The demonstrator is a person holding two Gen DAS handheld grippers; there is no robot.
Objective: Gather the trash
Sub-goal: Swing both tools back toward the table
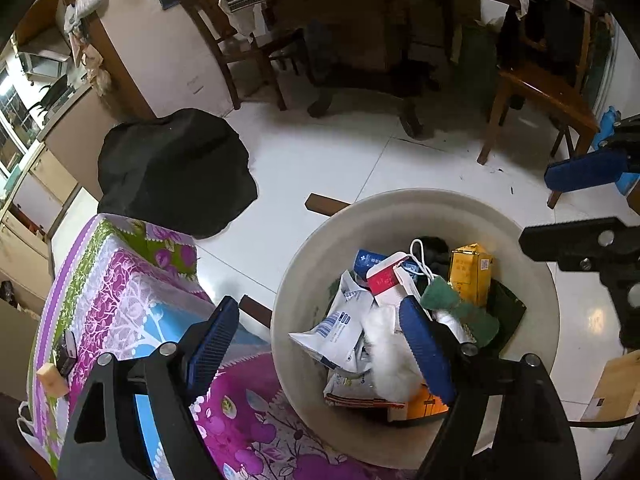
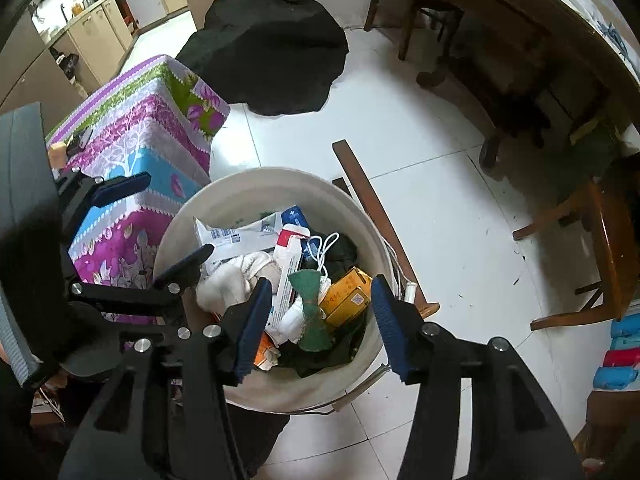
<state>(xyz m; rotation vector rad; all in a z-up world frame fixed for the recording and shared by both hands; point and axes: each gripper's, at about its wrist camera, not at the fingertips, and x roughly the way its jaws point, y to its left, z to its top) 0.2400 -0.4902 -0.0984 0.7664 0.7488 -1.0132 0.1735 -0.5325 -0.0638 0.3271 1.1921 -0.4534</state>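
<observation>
White bucket (image 1: 400,208): sitting on the tiled floor (image 1: 320,160), its round rim just beside the table's corner.
Trash inside: a yellow carton (image 1: 470,272), a green cloth scrap (image 2: 310,312), a red-and-white box (image 1: 384,276), a white wrapper (image 1: 340,324) and a wad of white cloth (image 2: 224,280) are lying heaped together (all below the rim).
Left gripper (image 1: 320,344): hanging spread wide and empty, one finger over the tablecloth (image 1: 132,280), the other over the heap.
Right gripper (image 2: 320,320): also gaping with nothing in it, straddling the bucket's near rim above the green scrap.
Table edge: the floral cloth is dropping straight down beside the bucket.
Open room: bare tiles are stretching beyond the bucket toward the chairs (image 2: 600,240).
Obstacles: a black bag (image 2: 272,48) is slumping past the table; wooden slats (image 2: 372,208) are lying against the bucket's far side.
</observation>
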